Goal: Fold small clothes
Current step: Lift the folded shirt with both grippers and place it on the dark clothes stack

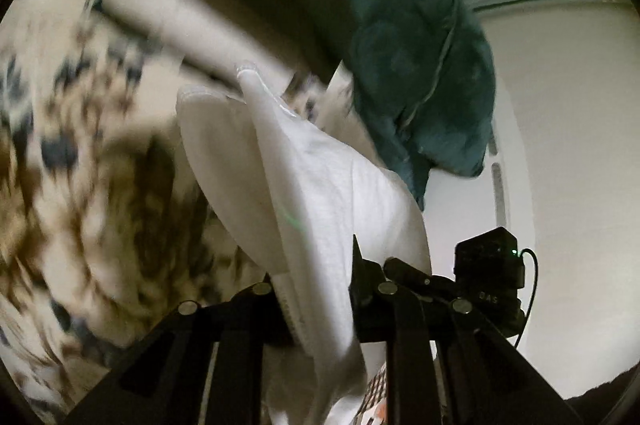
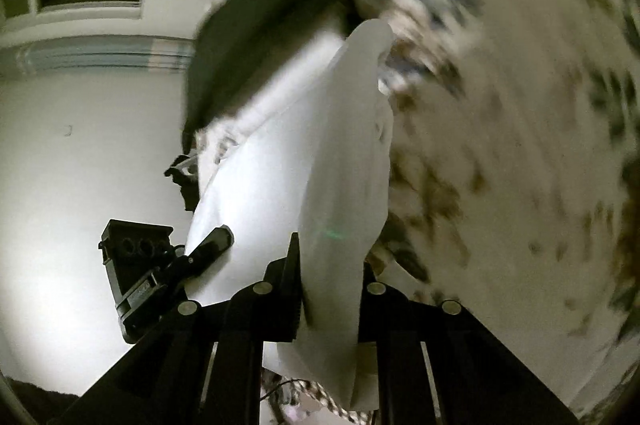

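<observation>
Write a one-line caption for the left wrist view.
Left tool clamps a white garment lifted above the patterned bedspread; a teal garment lies beyond.

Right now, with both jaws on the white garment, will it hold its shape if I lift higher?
Probably not. The white garment droops in soft folds from the left gripper, so it looks floppy and light. It hangs limp past the right gripper too, so it will likely swing.

White garment (image 1: 320, 185), bunched, lifted, hanging loosely

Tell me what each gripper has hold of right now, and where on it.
Both hold the white garment, lifted off the patterned bedspread. The left gripper and the right gripper each pinch a fold of its fabric; which edge cannot be told.
</observation>
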The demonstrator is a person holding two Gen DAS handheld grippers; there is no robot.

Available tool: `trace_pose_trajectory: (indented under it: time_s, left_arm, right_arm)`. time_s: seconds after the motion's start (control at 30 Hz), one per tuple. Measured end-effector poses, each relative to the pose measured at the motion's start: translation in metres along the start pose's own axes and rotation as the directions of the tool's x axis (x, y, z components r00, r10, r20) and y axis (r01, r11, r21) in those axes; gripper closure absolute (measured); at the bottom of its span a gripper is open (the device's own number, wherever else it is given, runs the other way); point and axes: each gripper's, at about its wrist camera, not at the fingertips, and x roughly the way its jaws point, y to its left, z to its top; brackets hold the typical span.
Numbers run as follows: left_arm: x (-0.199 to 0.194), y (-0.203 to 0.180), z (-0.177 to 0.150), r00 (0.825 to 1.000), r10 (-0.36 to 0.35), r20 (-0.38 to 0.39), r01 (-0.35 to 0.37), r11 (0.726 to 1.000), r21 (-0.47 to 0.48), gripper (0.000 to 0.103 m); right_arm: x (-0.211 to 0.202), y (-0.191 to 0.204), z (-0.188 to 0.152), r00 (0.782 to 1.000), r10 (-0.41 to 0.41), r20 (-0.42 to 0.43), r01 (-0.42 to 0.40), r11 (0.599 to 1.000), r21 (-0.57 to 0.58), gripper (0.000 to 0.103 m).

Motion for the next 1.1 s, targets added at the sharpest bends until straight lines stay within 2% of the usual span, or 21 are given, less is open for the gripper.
trace_pose_trajectory:
  time_s: [0.17,0.37,0.43,0.5,0.57,0.6,0.67,0.7,0.73,0.77,0.8,0.83,0.87,0.93,0.97,1.0,1.03,1.1]
  left_arm:
    - [-0.023,-0.033,0.089,0.997,0.018,0.08,-0.02,0.999,0.033,0.087]
    - [-0.037,-0.049,0.21,0.983,0.08,0.166,-0.098,0.99,0.102,0.087]
    - [-0.028,-0.042,0.247,0.98,0.125,0.156,-0.143,0.983,0.115,0.083]
    - [-0.015,-0.023,0.275,0.975,0.182,0.127,-0.193,0.977,0.085,0.081]
    - [-0.003,-0.005,0.289,0.967,0.234,0.1,-0.24,0.969,0.058,0.081]
    - [0.003,0.005,0.293,0.955,0.282,0.092,-0.287,0.956,0.051,0.081]
    - [0.005,0.011,0.294,0.933,0.348,0.088,-0.353,0.935,0.042,0.079]
    - [0.004,0.013,0.293,0.925,0.369,0.087,-0.373,0.927,0.04,0.075]
    - [0.002,0.015,0.291,0.92,0.378,0.099,-0.384,0.923,0.04,0.064]
    - [-0.001,0.015,0.291,0.914,0.391,0.112,-0.397,0.917,0.042,0.052]
    - [-0.003,0.013,0.29,0.904,0.409,0.122,-0.417,0.908,0.049,0.022]
    - [-0.005,0.01,0.289,0.893,0.428,0.136,-0.438,0.897,0.058,0.006]
    - [-0.007,0.006,0.283,0.878,0.45,0.162,-0.466,0.882,0.072,0.005]
    - [-0.008,-0.001,0.276,0.86,0.474,0.191,-0.496,0.864,0.089,0.005]
    - [-0.008,-0.004,0.273,0.85,0.487,0.201,-0.512,0.853,0.097,0.004]
    - [-0.007,-0.009,0.265,0.831,0.514,0.214,-0.544,0.832,0.111,0.003]
    - [-0.006,-0.012,0.261,0.817,0.531,0.223,-0.564,0.817,0.119,0.003]
    - [-0.005,-0.018,0.25,0.796,0.556,0.24,-0.595,0.792,0.136,0.003]
  right_arm:
    - [-0.002,0.073,0.077,0.998,0.024,0.066,-0.019,0.998,-0.067,0.088]
    - [0.039,0.143,0.185,0.989,0.052,0.135,-0.035,0.991,-0.126,0.088]
    - [0.056,0.158,0.215,0.987,0.046,0.155,-0.024,0.989,-0.143,0.088]
    - [0.081,0.166,0.245,0.988,0.039,0.148,-0.02,0.992,-0.128,0.088]
    - [0.107,0.164,0.266,0.994,0.001,0.113,0.009,0.996,-0.09,0.083]
    - [0.12,0.162,0.275,0.994,-0.05,0.099,0.058,0.995,-0.078,0.083]
    - [0.136,0.159,0.283,0.988,-0.136,0.075,0.142,0.986,-0.084,0.067]
    - [0.141,0.158,0.284,0.983,-0.171,0.069,0.178,0.98,-0.094,0.048]
    - [0.141,0.158,0.283,0.978,-0.194,0.074,0.201,0.974,-0.106,0.033]
    - [0.139,0.158,0.279,0.974,-0.211,0.083,0.22,0.968,-0.123,0.023]
    - [0.135,0.16,0.276,0.97,-0.221,0.098,0.233,0.963,-0.138,0.019]
    - [0.129,0.159,0.269,0.964,-0.241,0.114,0.257,0.954,-0.151,0.011]
    - [0.124,0.162,0.264,0.948,-0.284,0.143,0.306,0.937,-0.17,0.007]
    - [0.118,0.17,0.251,0.909,-0.374,0.186,0.409,0.886,-0.217,0.001]
    - [0.119,0.173,0.243,0.884,-0.423,0.2,0.463,0.852,-0.242,0.0]
    - [0.118,0.176,0.237,0.855,-0.472,0.215,0.516,0.815,-0.263,0.0]
    - [0.12,0.179,0.228,0.819,-0.526,0.23,0.574,0.766,-0.289,0.0]
    - [0.118,0.18,0.215,0.794,-0.562,0.232,0.608,0.733,-0.304,0.0]
